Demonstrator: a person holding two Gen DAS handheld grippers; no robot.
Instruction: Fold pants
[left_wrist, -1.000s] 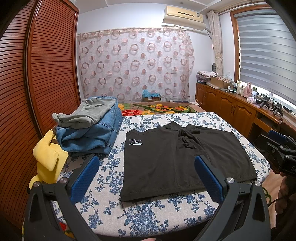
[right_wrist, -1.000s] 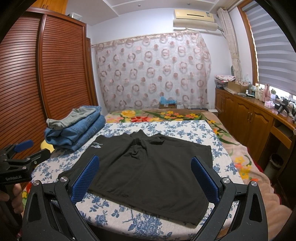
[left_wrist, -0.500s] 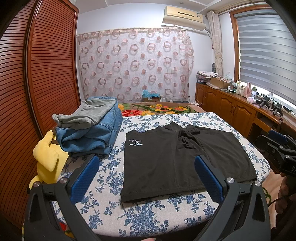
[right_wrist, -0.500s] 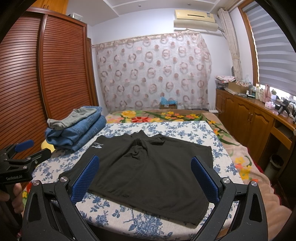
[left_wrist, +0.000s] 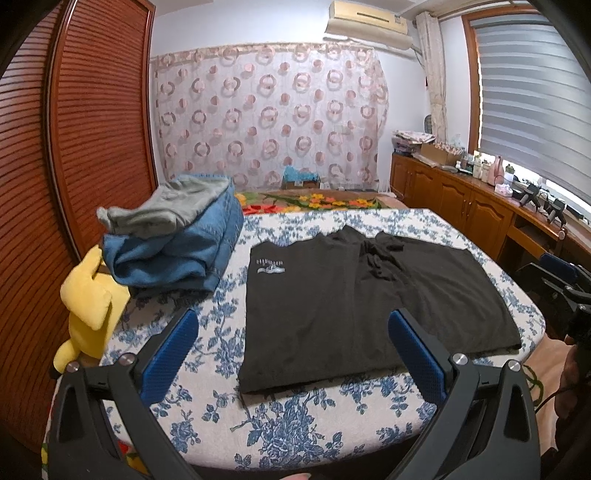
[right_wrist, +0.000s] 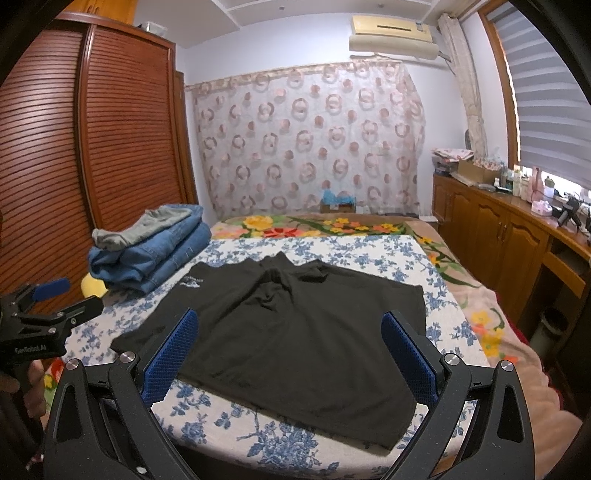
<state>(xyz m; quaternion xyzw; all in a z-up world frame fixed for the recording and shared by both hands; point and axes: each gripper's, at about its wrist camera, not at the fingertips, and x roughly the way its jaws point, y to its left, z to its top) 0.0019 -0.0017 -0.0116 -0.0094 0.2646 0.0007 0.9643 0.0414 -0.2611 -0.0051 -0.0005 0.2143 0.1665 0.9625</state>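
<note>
Lying flat mid-counter, the black pants (left_wrist: 354, 306) spread before you on the floral cloth (left_wrist: 295, 421). Your left hand-held gripper (left_wrist: 291, 354) and right hand-held gripper (right_wrist: 291, 354) both gape wide, empty. At ten o'clock sits a jeans stack (left_wrist: 173, 254); the white logo (left_wrist: 270, 266) is probably lettering, too blurred.

Two near-edge views — shared pants (left_wrist: 362, 295)
</note>
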